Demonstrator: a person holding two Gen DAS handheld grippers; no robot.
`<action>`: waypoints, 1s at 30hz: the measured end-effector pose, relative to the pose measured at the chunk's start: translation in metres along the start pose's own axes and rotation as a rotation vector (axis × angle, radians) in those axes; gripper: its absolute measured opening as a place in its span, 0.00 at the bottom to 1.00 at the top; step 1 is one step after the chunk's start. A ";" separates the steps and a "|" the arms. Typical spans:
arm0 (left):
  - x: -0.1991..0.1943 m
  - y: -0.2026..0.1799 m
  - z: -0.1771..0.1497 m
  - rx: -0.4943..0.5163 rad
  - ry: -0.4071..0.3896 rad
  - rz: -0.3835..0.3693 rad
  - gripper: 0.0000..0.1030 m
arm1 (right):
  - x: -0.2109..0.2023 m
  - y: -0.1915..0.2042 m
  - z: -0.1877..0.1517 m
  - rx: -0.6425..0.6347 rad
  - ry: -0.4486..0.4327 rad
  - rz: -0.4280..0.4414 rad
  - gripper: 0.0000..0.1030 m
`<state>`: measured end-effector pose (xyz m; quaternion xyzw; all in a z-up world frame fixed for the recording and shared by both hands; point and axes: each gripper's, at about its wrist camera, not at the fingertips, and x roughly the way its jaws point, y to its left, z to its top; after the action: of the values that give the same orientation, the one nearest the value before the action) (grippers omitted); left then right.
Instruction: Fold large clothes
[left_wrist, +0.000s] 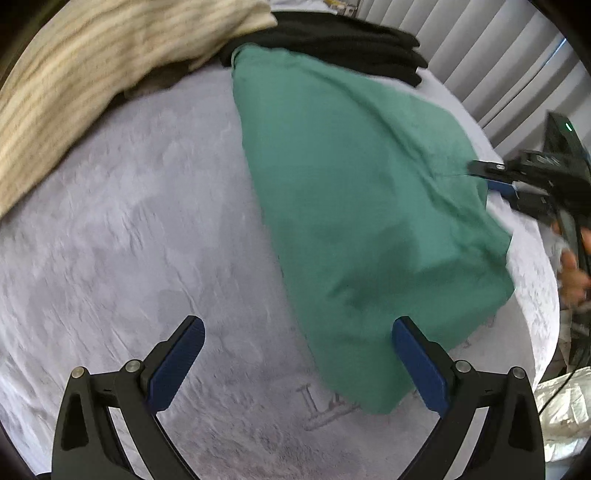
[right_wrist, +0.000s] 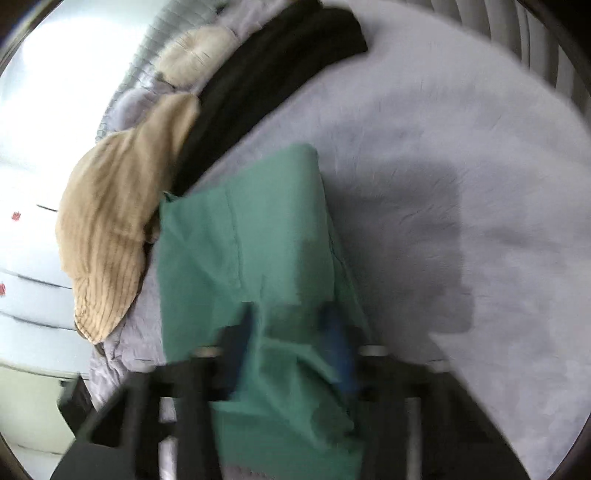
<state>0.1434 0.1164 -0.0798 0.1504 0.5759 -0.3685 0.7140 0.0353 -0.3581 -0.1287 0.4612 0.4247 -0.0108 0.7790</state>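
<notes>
The green garment (left_wrist: 362, 206) lies partly folded on the grey blanket (left_wrist: 129, 229) covering the bed, one edge lifted. The right tongs (right_wrist: 291, 339) are clenched on that edge, cloth bunched between the pads. The left tongs (left_wrist: 299, 365) hang released, jaws wide, their right pad (left_wrist: 421, 365) over the garment's near corner. Behind lie black clothes (left_wrist: 343, 40) and a beige ribbed garment (left_wrist: 92, 74).
</notes>
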 end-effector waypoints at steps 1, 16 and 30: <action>0.003 0.001 -0.004 -0.003 0.007 0.003 0.99 | 0.001 0.004 0.003 -0.035 -0.019 -0.044 0.07; 0.012 -0.004 0.003 -0.025 0.066 0.034 0.99 | -0.013 0.004 0.002 -0.059 -0.013 -0.099 0.26; 0.000 -0.006 0.028 -0.046 0.030 0.029 0.99 | -0.014 -0.008 -0.003 -0.080 0.074 0.024 0.73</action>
<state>0.1589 0.0944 -0.0705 0.1475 0.5928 -0.3425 0.7138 0.0211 -0.3654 -0.1257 0.4350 0.4477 0.0326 0.7806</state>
